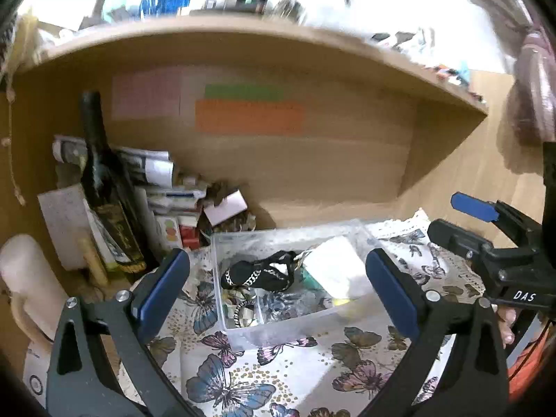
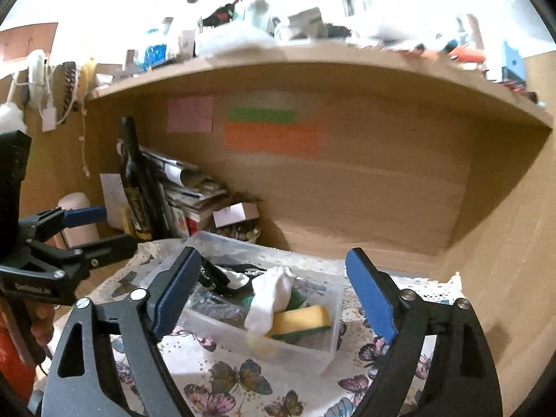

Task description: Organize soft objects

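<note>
A clear plastic box [image 1: 239, 333] [image 2: 323, 354] stands on a butterfly-print cloth [image 1: 285, 378] [image 2: 222, 382]. In it lie a black strap with a chain [image 1: 259, 274], a white cloth [image 2: 272, 299] [image 1: 333, 267] and a yellow-green sponge [image 2: 300, 319]. My left gripper [image 1: 278, 292] is open and empty, hovering in front of the box. My right gripper [image 2: 274, 295] is open and empty, just above the box. Each gripper shows at the edge of the other's view, the right one in the left wrist view [image 1: 462, 215], the left one in the right wrist view [image 2: 100, 226].
The box sits in a wooden desk alcove under a cluttered shelf [image 1: 243, 31]. A dark bottle [image 1: 104, 180] [image 2: 135, 180], stacked papers and small boxes [image 1: 173, 191] fill the back left corner. A pale cylinder [image 1: 31, 278] stands at far left. Coloured notes [image 1: 248, 116] stick on the back wall.
</note>
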`<state>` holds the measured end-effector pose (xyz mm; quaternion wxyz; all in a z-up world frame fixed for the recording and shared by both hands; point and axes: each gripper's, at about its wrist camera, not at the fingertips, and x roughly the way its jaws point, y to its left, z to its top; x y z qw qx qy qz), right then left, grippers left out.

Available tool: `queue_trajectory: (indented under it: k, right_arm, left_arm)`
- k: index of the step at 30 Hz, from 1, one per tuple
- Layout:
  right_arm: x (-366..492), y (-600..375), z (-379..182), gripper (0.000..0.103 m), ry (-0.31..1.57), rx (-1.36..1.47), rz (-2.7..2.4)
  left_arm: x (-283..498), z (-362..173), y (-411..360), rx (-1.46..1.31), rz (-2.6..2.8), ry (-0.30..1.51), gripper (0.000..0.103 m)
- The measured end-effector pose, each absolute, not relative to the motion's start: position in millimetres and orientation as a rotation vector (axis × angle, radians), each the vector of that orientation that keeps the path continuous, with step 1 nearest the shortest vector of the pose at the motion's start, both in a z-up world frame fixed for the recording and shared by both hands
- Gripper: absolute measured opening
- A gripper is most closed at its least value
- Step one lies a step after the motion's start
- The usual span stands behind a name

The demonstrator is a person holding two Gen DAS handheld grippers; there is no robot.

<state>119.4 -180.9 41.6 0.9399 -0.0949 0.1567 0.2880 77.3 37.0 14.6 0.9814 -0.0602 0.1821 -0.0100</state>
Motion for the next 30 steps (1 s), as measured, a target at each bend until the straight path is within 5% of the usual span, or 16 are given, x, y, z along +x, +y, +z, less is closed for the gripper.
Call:
queue_trajectory:
  k: [2,5,30]
  right_arm:
    - [112.4,-186.0,41.5,0.1,0.305,-0.172,0.576]
    - [100.6,-194.2,41.6,0.102,0.279,-0.15,0.564]
    - [60.9,-203.7,41.3,0.103,0.227,-0.117,0.589]
  left_arm:
    - [64.7,19.0,31.2,-0.102,-0.013,0.332,0.103]
    - [49.1,20.1,22.5,-0.069,-0.001,0.293,0.103]
    - [13.9,21.8,0.4,-0.08,-0.02,0.218,0.103]
